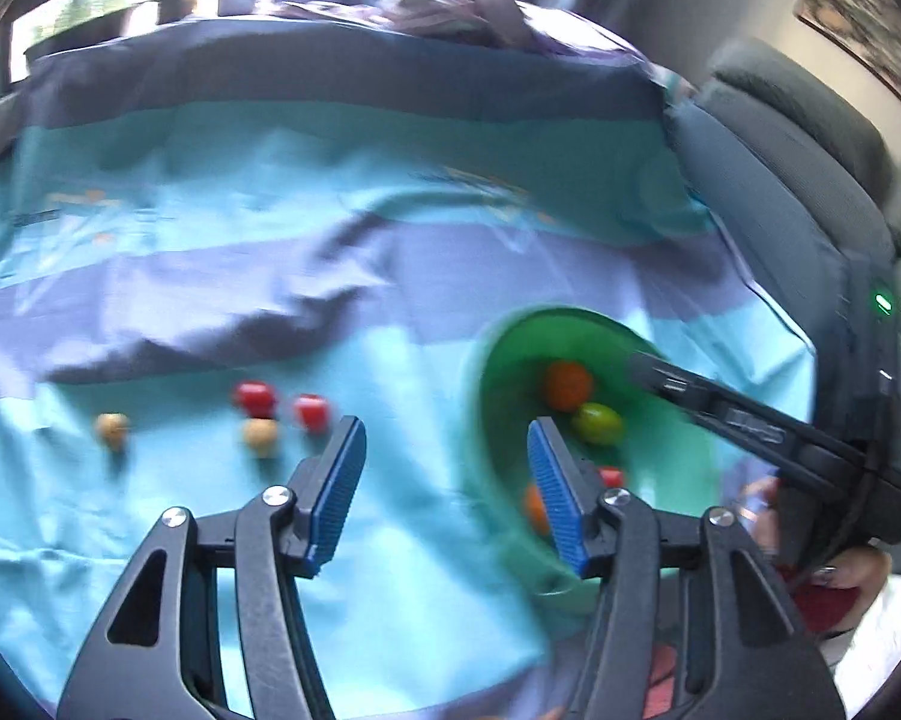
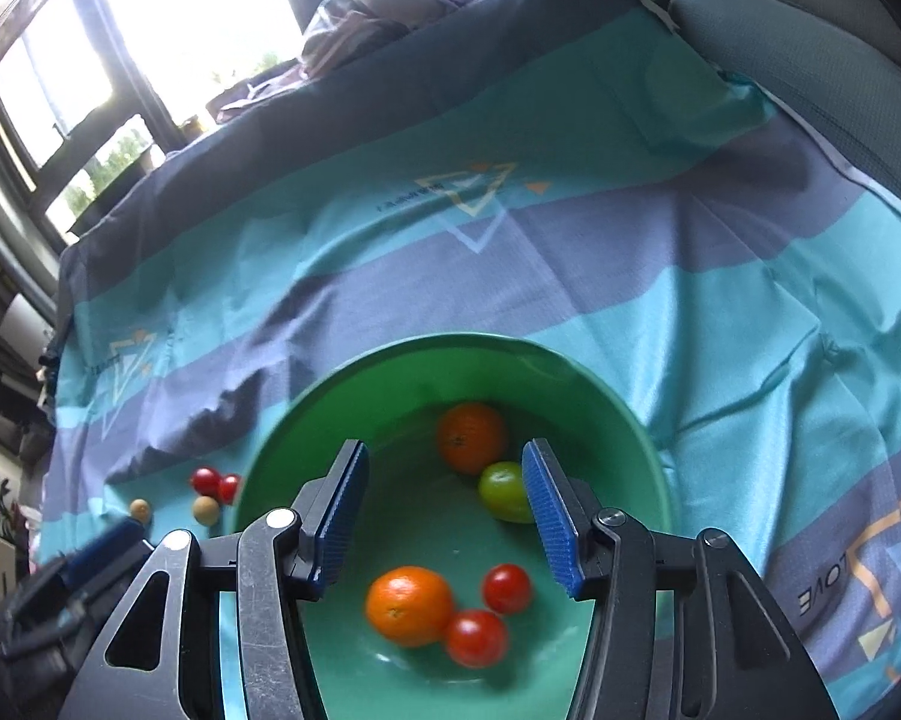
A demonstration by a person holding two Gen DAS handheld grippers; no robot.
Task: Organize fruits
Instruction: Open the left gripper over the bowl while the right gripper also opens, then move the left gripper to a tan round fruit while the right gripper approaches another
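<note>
Gathering fruit into the bowl (image 2: 642, 438).
Both hand-held grippers, left (image 1: 447, 489) and right (image 2: 444, 516), spread and empty; four fruits (image 1: 261, 435) lie on the bedsheet left of the bowl; left should fetch one next.

Green bowl (image 2: 450, 354) holds five fruits (four outside).

Oranges (image 2: 471, 437): 2; red fruits (image 2: 506, 588): 4; tan balls (image 2: 204, 508): 2; green fruit (image 2: 503, 492): apparently 1.

Striped teal-purple cloth (image 2: 660, 276), bright window (image 2: 168, 18), grey sofa (image 1: 810, 138), crumpled fabric (image 2: 378, 6).
</note>
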